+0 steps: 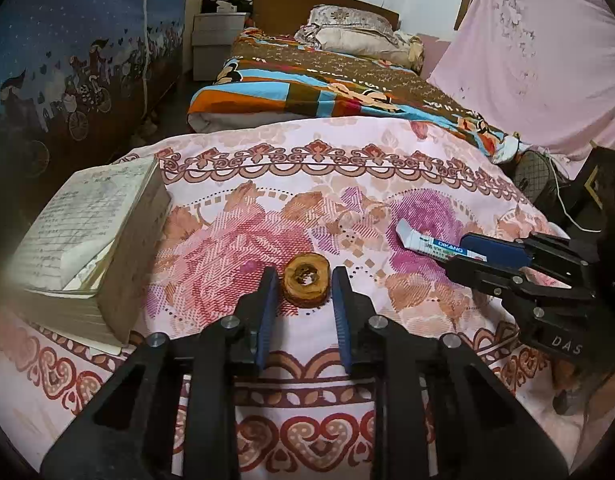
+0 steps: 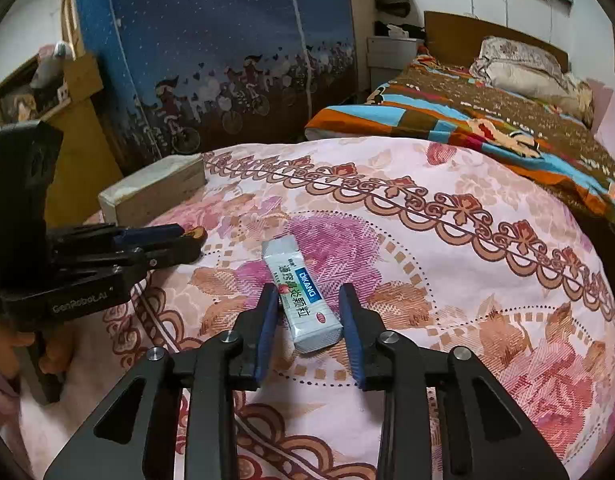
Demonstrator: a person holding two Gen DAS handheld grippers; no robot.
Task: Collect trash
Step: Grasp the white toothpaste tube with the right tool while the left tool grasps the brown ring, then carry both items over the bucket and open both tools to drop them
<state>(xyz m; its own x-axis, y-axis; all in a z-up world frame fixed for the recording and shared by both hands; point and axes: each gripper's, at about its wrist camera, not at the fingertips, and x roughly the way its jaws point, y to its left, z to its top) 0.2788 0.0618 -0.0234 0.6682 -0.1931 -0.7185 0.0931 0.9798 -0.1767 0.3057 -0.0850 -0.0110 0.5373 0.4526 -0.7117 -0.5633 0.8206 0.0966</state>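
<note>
A table draped in a pink cloth with rose and scroll prints (image 1: 347, 184) carries two bits of rubbish. The left tongs (image 1: 305, 276) point down at a small round brown ring-shaped scrap with a hole in its middle (image 1: 306, 281). It lies on the cloth between the two blue pads; the left pad (image 1: 269, 300) stands just beside it and the right pad just beside its other edge, with slim gaps showing in the left wrist view, so the tongs are narrow around it and not clearly pressing. In the right wrist view the same tongs (image 2: 187, 242) come in from the left with the brown scrap (image 2: 195, 233) at their tips.

The right tongs (image 2: 307, 304) straddle the near end of a pale blue-green paper sachet with a blue label and printed characters (image 2: 303, 300), which lies flat on the cloth, slanted. Its edges sit apart from both blue pads (image 2: 269, 320), so these tongs are partly open and grip nothing. From the left wrist view the sachet (image 1: 431, 242) lies with the right tongs (image 1: 459, 252) over its right end.

A thick, worn cream-paged book (image 1: 91, 240) lies at the left edge of the table
</note>
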